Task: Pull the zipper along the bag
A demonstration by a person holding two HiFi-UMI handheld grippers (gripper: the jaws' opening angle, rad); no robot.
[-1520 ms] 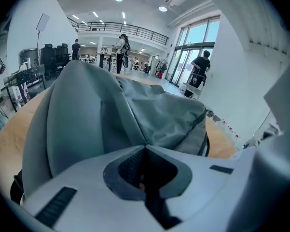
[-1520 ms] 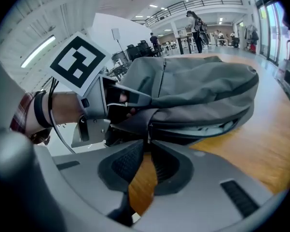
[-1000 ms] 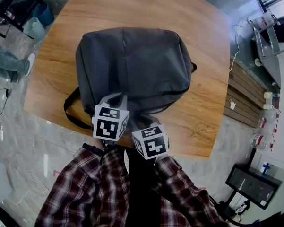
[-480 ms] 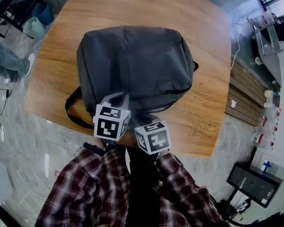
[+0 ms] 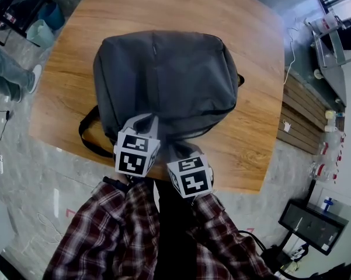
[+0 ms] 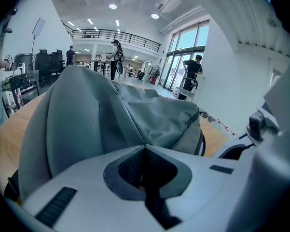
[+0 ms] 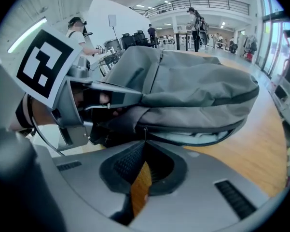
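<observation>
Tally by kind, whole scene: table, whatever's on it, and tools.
backpack: 1
table: 1
grippers: 2, left gripper shut on the backpack fabric, right gripper shut on the zipper pull
Total: 4

We've got a dark grey backpack [image 5: 166, 80] with a black zipper [image 7: 207, 128] on a honey-brown wood-grain surface [image 5: 251, 34]. The left gripper [image 6: 145, 148] and right gripper [image 7: 144, 143] are pale grey with black-and-white square markings. The sleeves [image 5: 99, 238] are red-white-black plaid.

Red-and-white plaid sleeves [image 5: 99, 238], square-marker cubes [image 5: 135, 152], pale grey left tool [image 6: 145, 147], right tool [image 7: 145, 142]
</observation>
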